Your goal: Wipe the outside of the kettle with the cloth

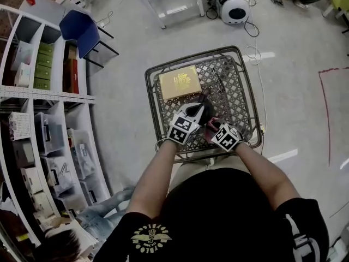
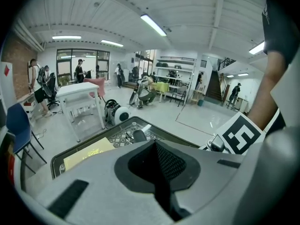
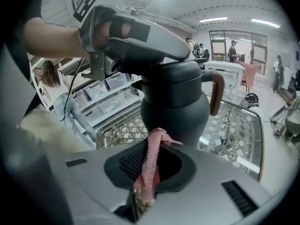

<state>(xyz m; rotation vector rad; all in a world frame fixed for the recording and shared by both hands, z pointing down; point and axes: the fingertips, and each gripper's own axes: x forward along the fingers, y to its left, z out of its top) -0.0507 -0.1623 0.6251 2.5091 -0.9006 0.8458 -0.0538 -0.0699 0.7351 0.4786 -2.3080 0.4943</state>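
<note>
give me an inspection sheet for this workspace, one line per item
surface: wire cart basket, mesh bottom, holds the job's things
job's things: dark kettle upright in the basket; pink cloth just in front of its body, contact not clear
clutter: yellow box lying flat in the basket
grippers: left claw shut, nothing between its jaws, lying over the kettle's top; right claw shut on the cloth
cables: loose cable on the floor beyond the cart
surroundings: shelving to the left, blue chair, red floor line
</note>
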